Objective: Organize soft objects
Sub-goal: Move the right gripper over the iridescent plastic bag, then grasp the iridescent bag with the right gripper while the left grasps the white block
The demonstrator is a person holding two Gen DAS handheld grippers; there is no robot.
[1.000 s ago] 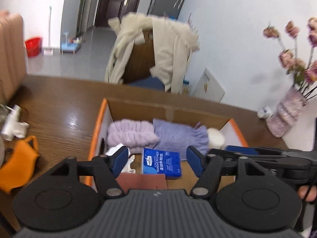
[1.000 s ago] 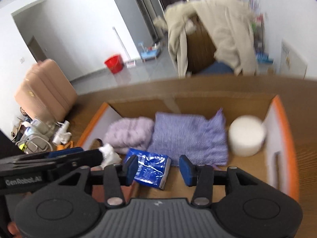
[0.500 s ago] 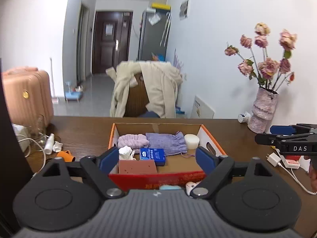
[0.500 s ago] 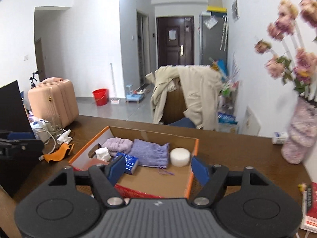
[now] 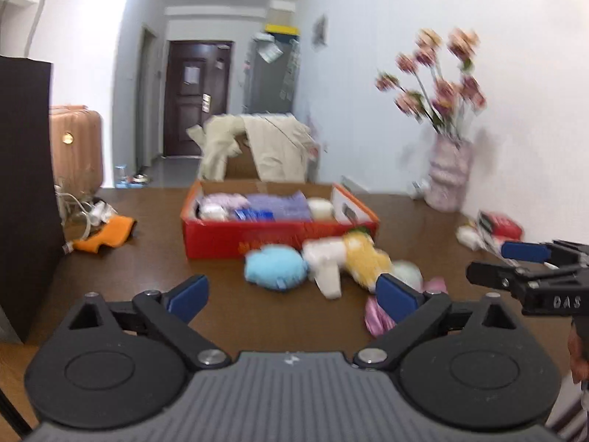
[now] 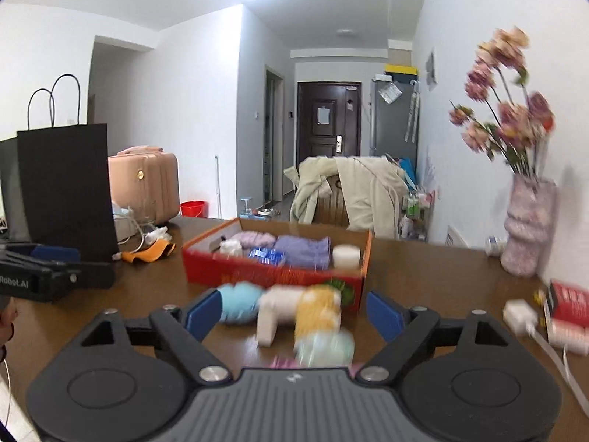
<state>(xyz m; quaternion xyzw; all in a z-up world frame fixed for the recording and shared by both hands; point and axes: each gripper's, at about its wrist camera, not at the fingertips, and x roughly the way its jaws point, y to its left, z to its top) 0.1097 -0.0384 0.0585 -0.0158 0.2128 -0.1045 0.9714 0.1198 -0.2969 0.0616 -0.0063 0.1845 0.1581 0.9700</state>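
At mid-frame on the tabletop (image 5: 154, 258) sits my red box (image 5: 257, 237), holding a lilac cloth (image 6: 254, 237), purple knit (image 6: 302, 250), blue packet (image 6: 267, 254) and white roll (image 6: 346, 256). Just below it lie loose plush toys (image 5: 327, 261). My left claw (image 5: 292, 296) and right claw (image 6: 294, 311) both hang spread wide, empty.

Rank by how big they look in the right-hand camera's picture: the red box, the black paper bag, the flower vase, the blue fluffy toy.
1. red box
2. black paper bag, nearly as big and closer to the camera, so unsure
3. flower vase
4. blue fluffy toy, blurred and partly hidden
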